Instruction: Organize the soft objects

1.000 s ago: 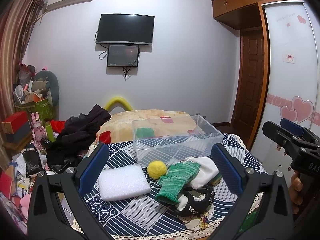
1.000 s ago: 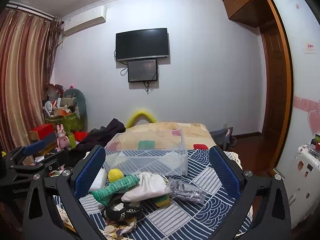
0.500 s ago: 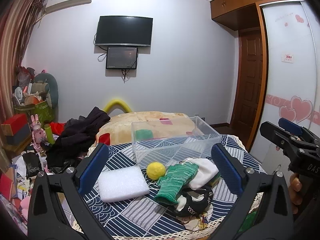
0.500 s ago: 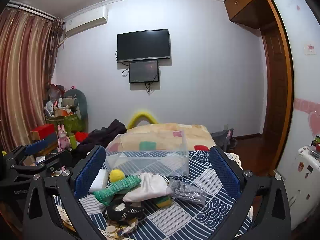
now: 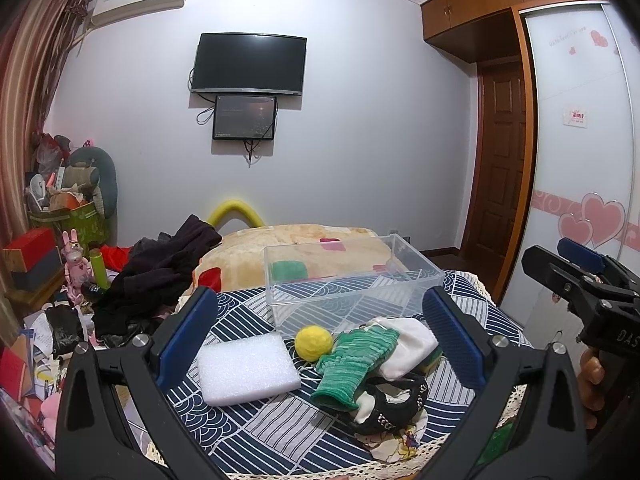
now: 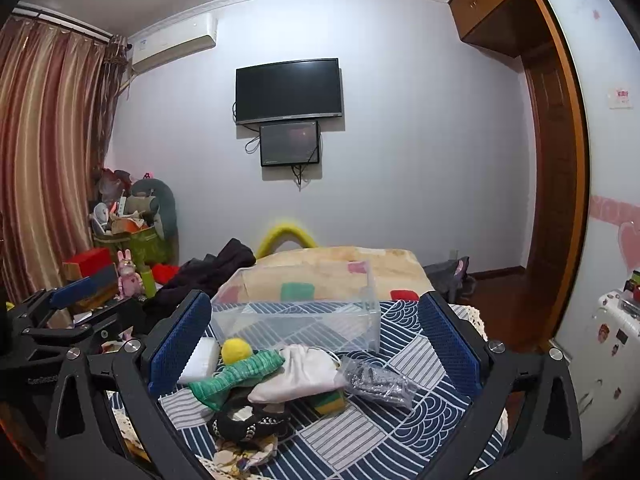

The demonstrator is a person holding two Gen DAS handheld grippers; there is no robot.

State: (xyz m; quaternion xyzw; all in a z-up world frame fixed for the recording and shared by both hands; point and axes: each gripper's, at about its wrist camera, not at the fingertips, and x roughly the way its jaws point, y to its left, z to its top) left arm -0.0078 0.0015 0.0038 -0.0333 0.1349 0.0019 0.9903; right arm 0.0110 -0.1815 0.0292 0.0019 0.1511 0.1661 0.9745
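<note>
Yellow ball (image 5: pixel 314 343), green knit (image 5: pixel 354 360), navy-patterned tablecloth (image 5: pixel 280 428)

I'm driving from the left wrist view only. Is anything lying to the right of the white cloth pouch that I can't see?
Observer: Yes, a crinkled clear plastic bag of dark grey pieces lies just right of the white drawstring cloth pouch.
Operator: Is it inside the box?
Observer: No, it sits on the blue patterned cloth, in front of the clear plastic box and outside it.
Operator: Anything past the bed edge on that side?
Observer: A white suitcase with stickers stands there.
</note>
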